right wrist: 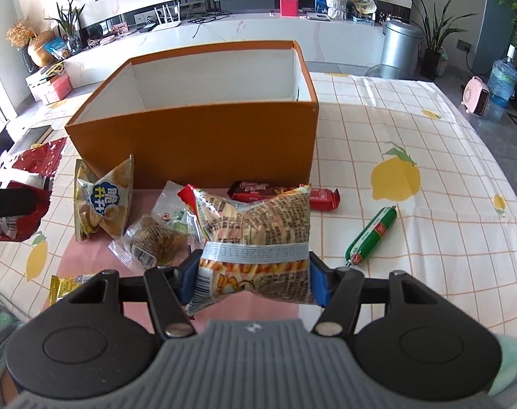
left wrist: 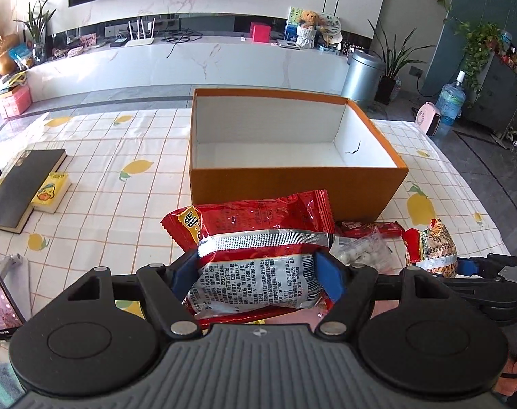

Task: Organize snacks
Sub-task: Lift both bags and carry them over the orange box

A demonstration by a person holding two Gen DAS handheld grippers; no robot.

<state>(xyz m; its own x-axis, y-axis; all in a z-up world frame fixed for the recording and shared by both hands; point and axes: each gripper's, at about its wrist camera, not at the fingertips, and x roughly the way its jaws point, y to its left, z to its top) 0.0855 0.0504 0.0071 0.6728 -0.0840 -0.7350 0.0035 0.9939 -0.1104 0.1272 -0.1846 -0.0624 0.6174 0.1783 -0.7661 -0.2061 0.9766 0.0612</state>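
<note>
A: Progress check. The orange box point(left wrist: 292, 184), ahead of both sets of fingers, shows only bare white floor and walls inside. Nothing packed yet, as far as I can see; the near corner of its floor is hidden by the front wall.

B: Agreed. Left gripper point(left wrist: 258, 272): blue pads closed on the red snack bag point(left wrist: 251, 218), pinching its silver seam end. The bag juts forward past the fingertips, toward the box's front wall, and seems held off the cloth.

A: Right gripper point(right wrist: 253, 277): fingers clamped across the waist of the printed yellow snack bag point(right wrist: 258, 225), which is puffy and creased where it is squeezed. It stands forward of the tips, short of the box.

B: Left on the table, beyond the right fingers: a chip packet point(right wrist: 103, 201) off to the left, a clear-wrapped cake point(right wrist: 153, 238) just left of the tips, red chocolate bars point(right wrist: 285, 194) against the box base, a green sausage point(right wrist: 372, 235) to the right, and a small yellow packet point(right wrist: 66, 284) near the left finger base.

A: Judgement: early stage. Two items gripped, none delivered, at least five loose.

B: Both bags are soft and air-filled, so they may crumple in the grip.
</note>
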